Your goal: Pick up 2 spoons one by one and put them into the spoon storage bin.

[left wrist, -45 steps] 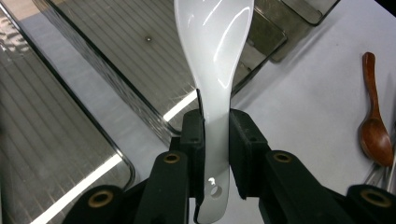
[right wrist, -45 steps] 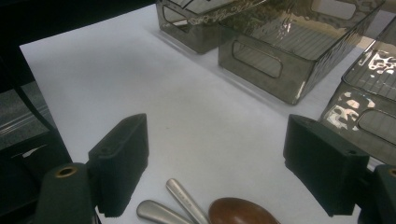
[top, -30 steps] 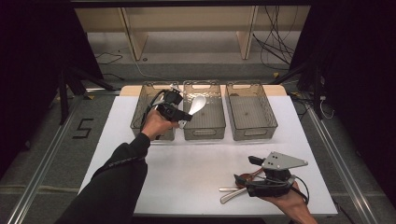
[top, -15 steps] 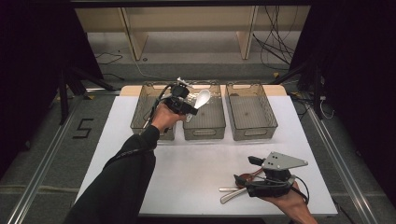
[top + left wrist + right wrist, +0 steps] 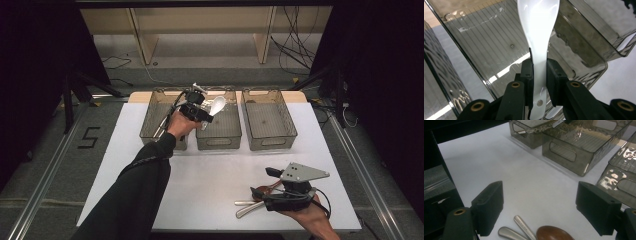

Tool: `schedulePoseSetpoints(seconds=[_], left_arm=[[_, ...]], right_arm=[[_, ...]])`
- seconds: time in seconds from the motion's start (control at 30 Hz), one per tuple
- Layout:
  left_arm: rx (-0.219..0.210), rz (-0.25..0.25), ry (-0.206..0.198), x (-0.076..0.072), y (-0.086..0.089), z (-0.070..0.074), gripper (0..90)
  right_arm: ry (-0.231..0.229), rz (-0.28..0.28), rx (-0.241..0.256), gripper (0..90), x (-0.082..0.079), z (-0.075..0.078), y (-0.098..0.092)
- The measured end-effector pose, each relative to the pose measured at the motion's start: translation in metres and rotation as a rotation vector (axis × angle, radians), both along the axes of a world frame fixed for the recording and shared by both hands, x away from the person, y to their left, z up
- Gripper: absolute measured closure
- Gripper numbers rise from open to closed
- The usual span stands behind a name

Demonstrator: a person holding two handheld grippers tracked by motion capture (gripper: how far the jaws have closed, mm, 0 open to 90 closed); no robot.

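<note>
A "5" (image 5: 89, 137) is taped on the floor. My left gripper (image 5: 539, 72) jaws clamp the white spoon (image 5: 537, 32) over the middle bin (image 5: 218, 131). My right gripper (image 5: 540, 207) jaws gape wide above the brown spoon (image 5: 554, 233).

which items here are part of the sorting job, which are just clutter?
In the job:
- white spoon, clamped in the left gripper
- middle bin, under the spoon
- left bin and right bin
- utensils and brown spoon by the open right gripper

Lying about:
- cables on the floor
- wooden shelf
</note>
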State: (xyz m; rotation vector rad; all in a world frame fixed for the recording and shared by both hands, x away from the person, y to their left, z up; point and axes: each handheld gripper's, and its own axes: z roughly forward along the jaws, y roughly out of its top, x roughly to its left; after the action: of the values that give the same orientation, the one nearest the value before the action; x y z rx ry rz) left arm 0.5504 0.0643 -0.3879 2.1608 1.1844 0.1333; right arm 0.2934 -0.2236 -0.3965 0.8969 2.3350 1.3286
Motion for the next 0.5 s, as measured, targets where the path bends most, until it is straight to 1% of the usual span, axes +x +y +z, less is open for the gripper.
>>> schedulePoseSetpoints(seconds=[0.1,0.13,0.17,0.23,0.3,0.43,0.5], left_arm=[[0.004,0.011,0.006,0.001,-0.002,-0.004,75.2],[0.008,0.011,0.002,0.001,-0.003,-0.006,74.4],[0.0,0.01,-0.006,0.001,-0.003,-0.006,72.3],[-0.012,0.013,-0.002,0.001,-0.002,-0.006,63.0],[-0.014,0.009,-0.012,0.0,-0.001,-0.004,58.3],[-0.024,0.005,-0.015,-0.004,0.002,0.004,49.0],[-0.035,0.0,-0.021,-0.007,0.005,0.008,46.3]], right_arm=[[0.001,0.001,-0.001,23.4,0.0,0.0,0.0],[0.001,0.004,-0.002,23.4,0.0,0.0,0.0],[0.0,0.004,-0.005,23.4,0.0,0.0,0.0],[-0.001,0.002,-0.002,23.4,0.0,0.0,0.0],[0.001,0.001,-0.001,23.3,0.0,0.0,0.0],[-0.001,0.002,-0.001,23.4,0.0,0.0,0.0],[0.002,0.001,-0.003,23.3,0.0,0.0,0.0]])
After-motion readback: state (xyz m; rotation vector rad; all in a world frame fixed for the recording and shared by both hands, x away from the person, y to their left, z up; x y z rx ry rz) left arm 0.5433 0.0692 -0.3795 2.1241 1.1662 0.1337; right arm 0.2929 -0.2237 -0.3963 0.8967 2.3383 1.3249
